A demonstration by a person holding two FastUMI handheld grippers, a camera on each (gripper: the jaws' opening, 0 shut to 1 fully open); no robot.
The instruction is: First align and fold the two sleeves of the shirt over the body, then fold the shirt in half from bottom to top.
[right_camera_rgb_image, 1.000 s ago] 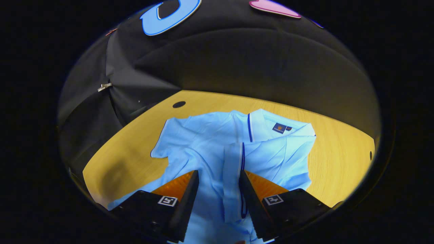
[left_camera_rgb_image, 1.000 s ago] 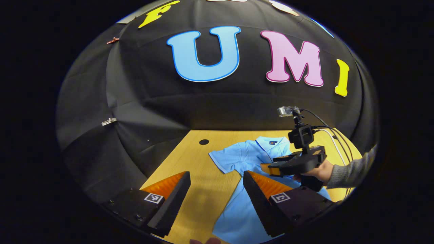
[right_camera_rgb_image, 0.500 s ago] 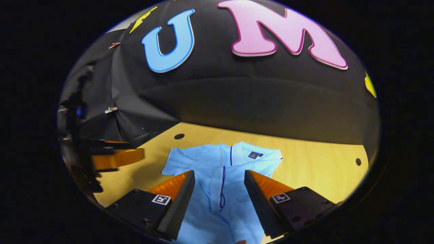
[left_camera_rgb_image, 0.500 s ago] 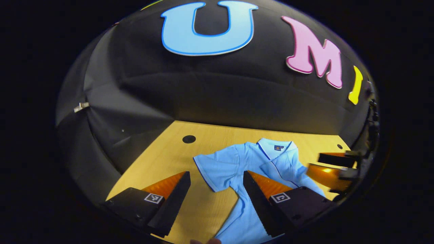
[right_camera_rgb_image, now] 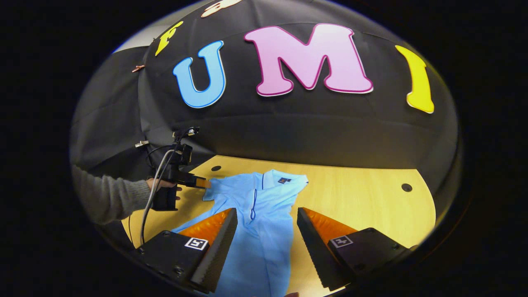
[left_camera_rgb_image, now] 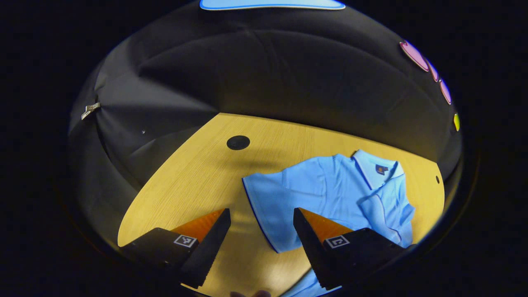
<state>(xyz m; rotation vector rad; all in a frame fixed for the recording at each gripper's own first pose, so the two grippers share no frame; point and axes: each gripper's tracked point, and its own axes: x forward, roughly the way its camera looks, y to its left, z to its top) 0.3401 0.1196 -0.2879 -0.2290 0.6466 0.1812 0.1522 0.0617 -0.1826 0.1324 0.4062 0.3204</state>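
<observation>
My left gripper (left_camera_rgb_image: 260,231) hangs above the wooden bench (left_camera_rgb_image: 194,173) with its fingers spread wide and nothing between them but bare wood and the dark-trimmed hem of the shirt's outstretched sleeve (left_camera_rgb_image: 268,206). That sleeve lies flat, reaching toward the gap from my right-hand finger's side, and my right-hand finger (left_camera_rgb_image: 307,243) overlaps the cloth in the picture; I cannot tell whether it touches. The light blue shirt (left_camera_rgb_image: 330,189) spreads away to the right of the gap, collar (left_camera_rgb_image: 373,167) toward the far edge of the bench, with the other sleeve already folded in over the body (left_camera_rgb_image: 390,208). A round dark hole (left_camera_rgb_image: 238,142) sits in the bench beyond the shirt, to the left. In the right gripper view, my sleeved arm (right_camera_rgb_image: 111,198) holds the left gripper (right_camera_rgb_image: 204,182) close by the shoulder end of that flat sleeve. My right gripper (right_camera_rgb_image: 267,231) is also spread wide, hovering over the shirt (right_camera_rgb_image: 260,231), whose lower body runs straight down through the gap between the fingers, the buttoned placket (right_camera_rgb_image: 253,204) just inside my left-hand finger. The bench to the right of the shirt (right_camera_rgb_image: 371,206) is bare wood.
</observation>
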